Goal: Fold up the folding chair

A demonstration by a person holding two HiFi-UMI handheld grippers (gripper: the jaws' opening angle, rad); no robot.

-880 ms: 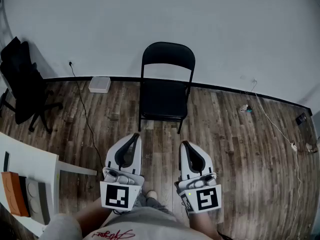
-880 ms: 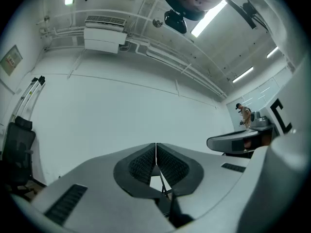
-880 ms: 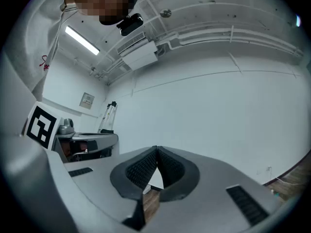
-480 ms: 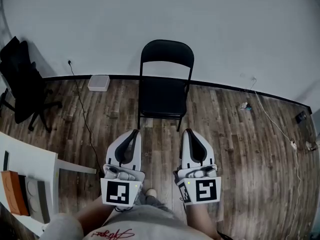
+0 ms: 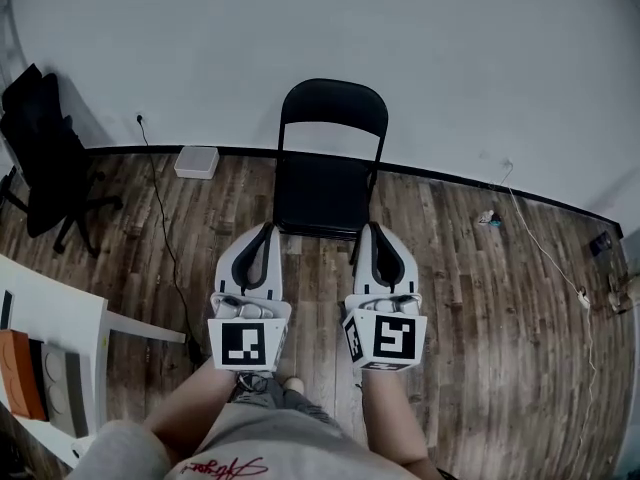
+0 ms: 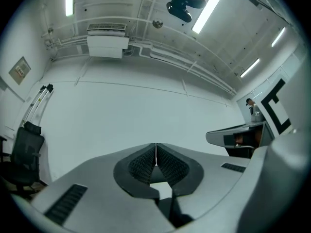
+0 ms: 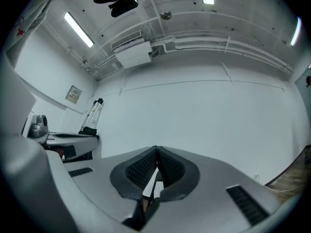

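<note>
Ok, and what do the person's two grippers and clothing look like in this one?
Both the left gripper and right gripper are white tapered shells with black textured pads and a rear cube carrying black-and-white square markers. The person wears a grey top with red print; the forearms are unsleeved.

The folding chair (image 5: 326, 196) is black all over, with a thin tubular frame, a rounded backrest (image 5: 334, 105) at the top and a flat, roughly square seat (image 5: 324, 200) below. An open gap between the two shows the wall (image 5: 450, 58) behind. The chair stands fully unfolded and upright on the dark wooden plank floor (image 5: 470, 298), with its seat level and facing the person. Its back is turned to the pale wall and stands close in front of it, near the middle of the head view.
</note>
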